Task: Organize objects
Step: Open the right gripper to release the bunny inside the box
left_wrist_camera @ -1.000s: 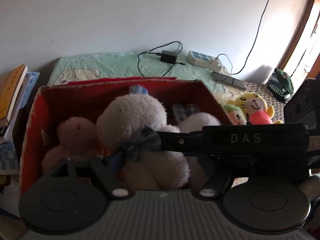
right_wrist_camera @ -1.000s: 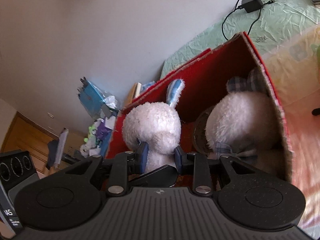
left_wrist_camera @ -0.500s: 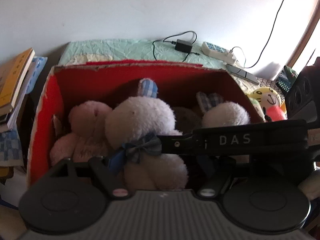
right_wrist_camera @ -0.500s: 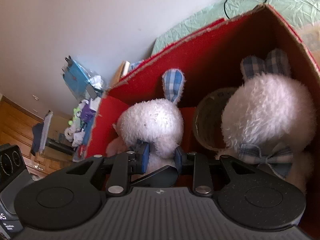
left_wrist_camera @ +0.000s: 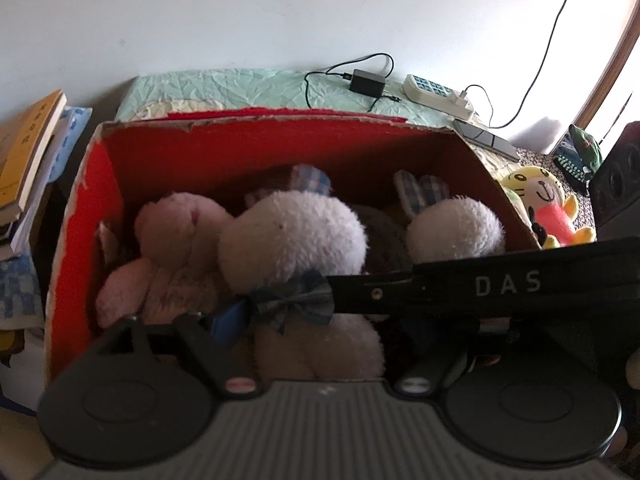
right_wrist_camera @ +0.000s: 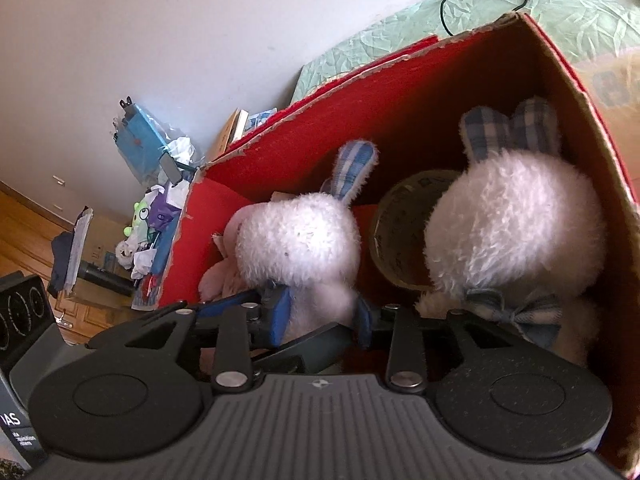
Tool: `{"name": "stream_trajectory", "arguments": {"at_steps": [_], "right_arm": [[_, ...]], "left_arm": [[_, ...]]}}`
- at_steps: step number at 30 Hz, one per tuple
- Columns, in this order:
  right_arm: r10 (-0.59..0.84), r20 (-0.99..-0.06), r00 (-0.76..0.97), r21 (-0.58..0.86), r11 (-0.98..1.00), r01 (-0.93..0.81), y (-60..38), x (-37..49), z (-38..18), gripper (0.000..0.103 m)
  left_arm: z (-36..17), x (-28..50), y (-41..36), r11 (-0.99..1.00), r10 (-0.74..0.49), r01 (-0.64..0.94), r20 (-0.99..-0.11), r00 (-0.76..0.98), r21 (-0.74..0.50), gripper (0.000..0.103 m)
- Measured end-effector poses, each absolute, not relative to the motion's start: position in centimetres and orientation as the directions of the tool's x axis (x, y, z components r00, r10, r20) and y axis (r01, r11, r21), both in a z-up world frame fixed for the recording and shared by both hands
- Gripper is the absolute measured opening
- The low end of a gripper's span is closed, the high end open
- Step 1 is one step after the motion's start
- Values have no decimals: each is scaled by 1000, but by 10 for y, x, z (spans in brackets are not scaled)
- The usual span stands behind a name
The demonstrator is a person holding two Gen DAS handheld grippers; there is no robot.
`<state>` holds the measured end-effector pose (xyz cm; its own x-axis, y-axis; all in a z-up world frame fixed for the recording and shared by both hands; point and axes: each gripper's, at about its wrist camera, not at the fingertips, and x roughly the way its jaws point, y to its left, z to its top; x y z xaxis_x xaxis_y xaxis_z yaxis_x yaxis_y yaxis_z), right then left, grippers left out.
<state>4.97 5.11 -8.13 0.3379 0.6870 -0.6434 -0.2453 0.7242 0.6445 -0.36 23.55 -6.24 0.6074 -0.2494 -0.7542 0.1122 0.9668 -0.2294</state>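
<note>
The right gripper [right_wrist_camera: 322, 316] is clamping its blue-padded jaws on the white fluffy plush rabbit with checked ears [right_wrist_camera: 298, 240], which is sitting inside the red-lined cardboard box [right_wrist_camera: 420, 92]. The left gripper [left_wrist_camera: 320, 336] is straddling it, jaws spread wide.

Behind the box I see a pale green quilted cover [left_wrist_camera: 240, 88] with a black power adapter [left_wrist_camera: 367, 83] and its cable lying on it, and a white power strip [left_wrist_camera: 436, 94] just beside that. To my left stands a stack of books [left_wrist_camera: 28, 152]. Through the right camera, a blue packet in clear plastic [right_wrist_camera: 138, 144] leans on the wall above a heap of small clutter.
</note>
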Motion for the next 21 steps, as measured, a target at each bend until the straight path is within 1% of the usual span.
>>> {"name": "stream_trajectory", "arguments": {"at_steps": [5, 11, 16, 21], "right_arm": [[667, -659, 347, 627, 743, -236, 49, 45, -78, 43], [665, -652, 364, 632, 742, -225, 41, 38, -75, 48], [655, -645, 393, 611, 751, -250, 40, 30, -68, 48], [643, -634, 429, 588, 762, -273, 36, 22, -62, 48]], "left_arm": [[-59, -8, 228, 973, -227, 117, -757, 613, -198, 85], [-53, -15, 221, 977, -214, 118, -750, 626, -180, 88], [-47, -21, 212, 983, -181, 109, -750, 636, -145, 93], [-41, -26, 201, 988, -154, 99, -750, 644, -118, 92]]}}
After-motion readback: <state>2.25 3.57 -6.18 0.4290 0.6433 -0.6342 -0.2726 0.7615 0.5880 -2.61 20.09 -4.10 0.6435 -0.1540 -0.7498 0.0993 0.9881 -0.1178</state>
